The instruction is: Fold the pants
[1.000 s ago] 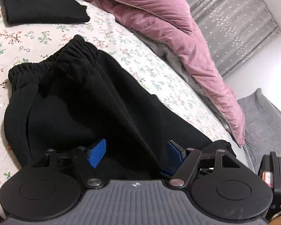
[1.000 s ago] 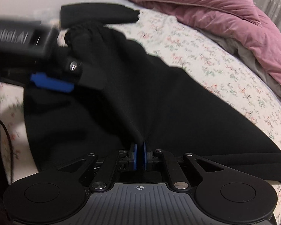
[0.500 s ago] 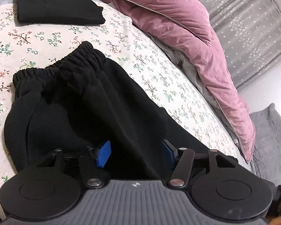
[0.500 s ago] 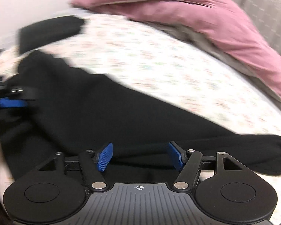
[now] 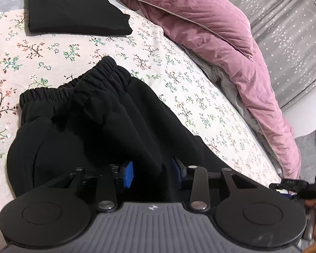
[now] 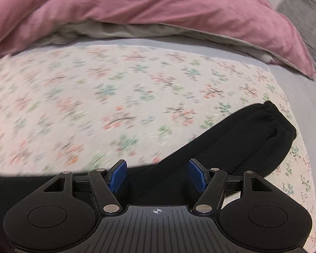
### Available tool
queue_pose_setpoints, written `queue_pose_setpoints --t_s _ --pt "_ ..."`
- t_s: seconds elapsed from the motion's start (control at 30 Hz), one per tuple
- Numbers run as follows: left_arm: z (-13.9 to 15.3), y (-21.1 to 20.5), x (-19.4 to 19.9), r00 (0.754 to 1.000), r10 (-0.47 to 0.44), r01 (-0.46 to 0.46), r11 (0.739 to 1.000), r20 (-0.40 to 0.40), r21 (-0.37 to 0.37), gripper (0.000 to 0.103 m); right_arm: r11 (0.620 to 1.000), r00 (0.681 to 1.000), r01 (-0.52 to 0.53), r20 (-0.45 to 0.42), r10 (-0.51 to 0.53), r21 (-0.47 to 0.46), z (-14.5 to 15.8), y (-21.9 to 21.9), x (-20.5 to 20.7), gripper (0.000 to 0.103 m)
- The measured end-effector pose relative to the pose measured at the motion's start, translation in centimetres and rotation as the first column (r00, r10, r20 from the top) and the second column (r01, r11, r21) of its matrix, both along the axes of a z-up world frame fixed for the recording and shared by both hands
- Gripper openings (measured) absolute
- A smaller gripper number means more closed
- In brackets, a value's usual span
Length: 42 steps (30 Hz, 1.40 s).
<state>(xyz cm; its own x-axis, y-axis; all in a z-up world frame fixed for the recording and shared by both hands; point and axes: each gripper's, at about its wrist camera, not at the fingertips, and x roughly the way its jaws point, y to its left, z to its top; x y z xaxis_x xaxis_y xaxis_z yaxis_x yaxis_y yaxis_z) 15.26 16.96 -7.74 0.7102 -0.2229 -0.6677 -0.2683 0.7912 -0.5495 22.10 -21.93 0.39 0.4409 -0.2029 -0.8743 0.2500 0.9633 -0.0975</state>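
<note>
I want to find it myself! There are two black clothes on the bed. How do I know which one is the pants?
Look at the flowery bed sheet beside the pink quilt. The pants lie nearest, spread out and wrinkly. Unlike the flat folded black cloth farther back, they have a bunched stretchy waistband.

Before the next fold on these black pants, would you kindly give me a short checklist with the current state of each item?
1. Left tool astride a ridge of the black pants: ok; its jaws have just been closing, though whether the pads press yet: cannot tell.
2. Right tool free of cloth: ok, jaws open above the leg.
3. Leg cuff in the right tool's view and lying flat on the floral sheet: ok.
4. Waistband flat: not ok, bunched.
5. Folded black garment apart from the pants: ok.
6. Pink duvet off the pants: ok.
</note>
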Motion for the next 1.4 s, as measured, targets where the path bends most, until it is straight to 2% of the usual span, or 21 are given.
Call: queue_pose_setpoints --t_s 0.33,0.47,0.5,0.53,0.6,0.63,0.73,0.87,0.97,1.07,1.23,1.4 --pt "-0.3 0.4 0.2 1.0 0.017 -0.017 1.0 -0.011 0.013 0.048 0.978 0.979 0.193 -0.047 -0.197 -0.083 -4.6 -4.8 5.0 0.065" --pt "-0.3 0.8 0.3 0.999 0.04 -0.04 0.999 -0.015 0.004 0.044 0.952 0.961 0.258 -0.061 -0.271 -0.165 -6.5 -6.0 5.4 0.061" --pt "-0.3 0.9 0.3 0.999 0.046 -0.046 0.999 -0.016 0.005 0.042 0.942 0.955 0.278 -0.051 -0.292 -0.187 -6.8 -6.3 5.2 0.054" --pt "-0.3 0.9 0.4 0.999 0.05 -0.05 0.999 -0.014 0.009 0.035 0.933 0.95 0.299 -0.031 -0.311 -0.201 -6.9 -6.7 4.9 0.03" --pt "-0.2 0.9 0.5 0.998 0.055 -0.055 0.998 -0.002 0.032 0.022 0.93 0.944 0.325 -0.007 -0.331 -0.172 -6.7 -7.4 4.1 0.01" --pt "-0.1 1.0 0.6 0.999 0.05 -0.05 0.998 0.001 0.039 0.021 0.93 0.94 0.338 0.009 -0.341 -0.146 -6.3 -7.8 3.6 0.003" --pt "0.8 1.1 1.0 0.999 0.028 -0.029 0.998 0.022 0.053 0.02 0.927 0.935 0.355 0.075 -0.348 -0.119 -4.2 -8.4 1.9 0.002" --pt "2.7 1.9 1.6 0.998 0.007 -0.011 0.998 0.061 0.066 0.02 0.932 0.924 0.353 0.184 -0.334 -0.082 0.4 -9.5 -1.5 0.0" --pt "4.3 2.7 2.0 0.996 -0.027 0.022 0.998 0.083 0.059 0.02 0.93 0.903 0.366 0.251 -0.348 -0.024 3.7 -10.8 -5.1 0.0" --pt "5.8 3.1 2.0 0.992 -0.082 0.074 0.993 0.098 0.087 0.02 0.926 0.877 0.372 0.301 -0.374 0.065 6.2 -11.8 -9.2 0.0" --pt "7.6 3.7 0.7 0.981 -0.164 0.148 0.977 0.1 0.152 0.02 0.933 0.851 0.328 0.382 -0.361 0.151 9.2 -11.6 -15.8 0.0" --pt "7.5 4.9 -1.7 0.972 -0.221 0.201 0.957 0.081 0.207 0.02 0.932 0.815 0.291 0.455 -0.359 0.215 10.5 -9.8 -22.8 0.0"
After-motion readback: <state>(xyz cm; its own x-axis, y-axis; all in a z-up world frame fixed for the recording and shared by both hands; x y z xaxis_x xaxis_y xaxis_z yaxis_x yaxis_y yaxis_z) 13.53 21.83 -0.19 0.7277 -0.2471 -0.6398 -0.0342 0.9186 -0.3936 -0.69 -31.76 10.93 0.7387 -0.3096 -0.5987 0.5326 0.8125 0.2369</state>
